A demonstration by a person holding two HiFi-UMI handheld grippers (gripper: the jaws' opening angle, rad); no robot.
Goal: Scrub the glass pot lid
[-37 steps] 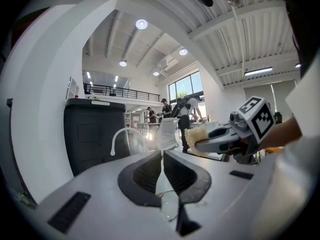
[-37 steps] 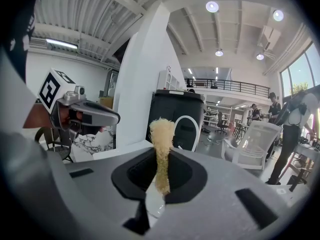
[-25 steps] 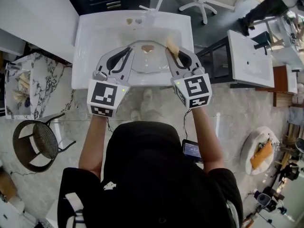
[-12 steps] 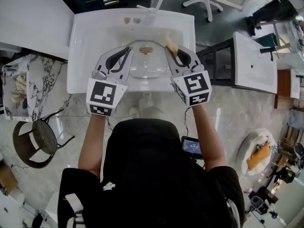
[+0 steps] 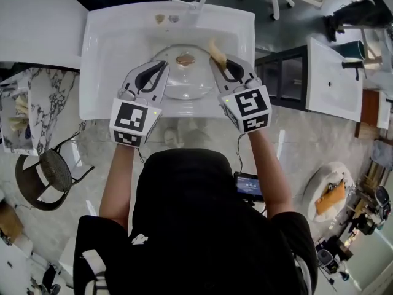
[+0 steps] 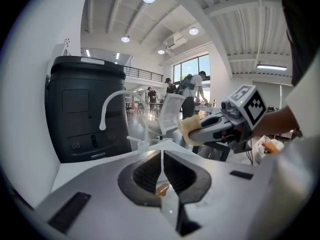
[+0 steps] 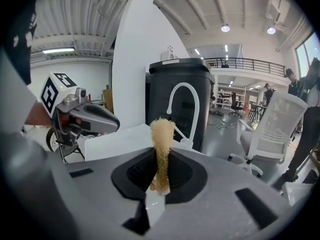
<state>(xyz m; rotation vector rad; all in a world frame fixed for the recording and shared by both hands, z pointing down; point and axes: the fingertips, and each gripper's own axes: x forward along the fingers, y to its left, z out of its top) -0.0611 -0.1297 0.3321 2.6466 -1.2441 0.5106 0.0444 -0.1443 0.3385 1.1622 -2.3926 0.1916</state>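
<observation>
The glass pot lid (image 5: 184, 82) is clear, its knob (image 5: 185, 59) brown.

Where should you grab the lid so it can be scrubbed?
Pinch the thin rim of the lid at its left side, coming from the left, as the left gripper does. The rim is thin enough to fit between jaws, and that leaves the top and knob free for the sponge in the right gripper.
</observation>
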